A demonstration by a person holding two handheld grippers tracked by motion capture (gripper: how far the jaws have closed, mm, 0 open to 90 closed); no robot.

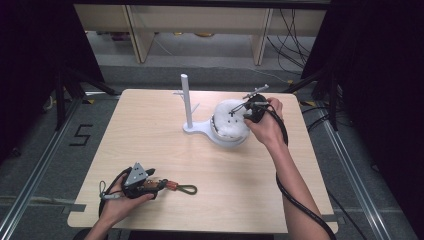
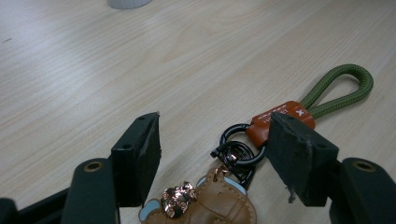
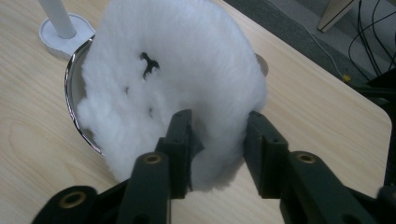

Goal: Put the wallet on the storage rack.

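The right gripper [image 3: 217, 140], at two o'clock on the desk [image 1: 150, 150], has its jaws partly open astride the edge of the white fluffy piece [image 3: 177, 70] lying in the metal bowl [image 3: 74, 93]; whether the pads press the fluff cannot be told. The left gripper [image 2: 215, 154], at seven o'clock, stands open around the keychain [image 2: 243, 149], gripping nothing. Advice: seat the fluff deep between the right jaws and close firmly before lifting clear of the white stand [image 1: 187, 107].

The middle of the desk [image 1: 150, 130] lies bare, giving a wide lane between the keychain [image 1: 177, 189] at the near left and the things at the far right. There a tall white post [image 1: 186, 100] stands upright on its flat base [image 1: 197, 128], touching the fluffy white pad [image 1: 231, 122] in its shiny bowl [image 3: 74, 93]; together they block passage. The right tongs [image 3: 217, 140] straddle the pad's near edge; the left tongs [image 2: 215, 154] flank the keychain's rings.
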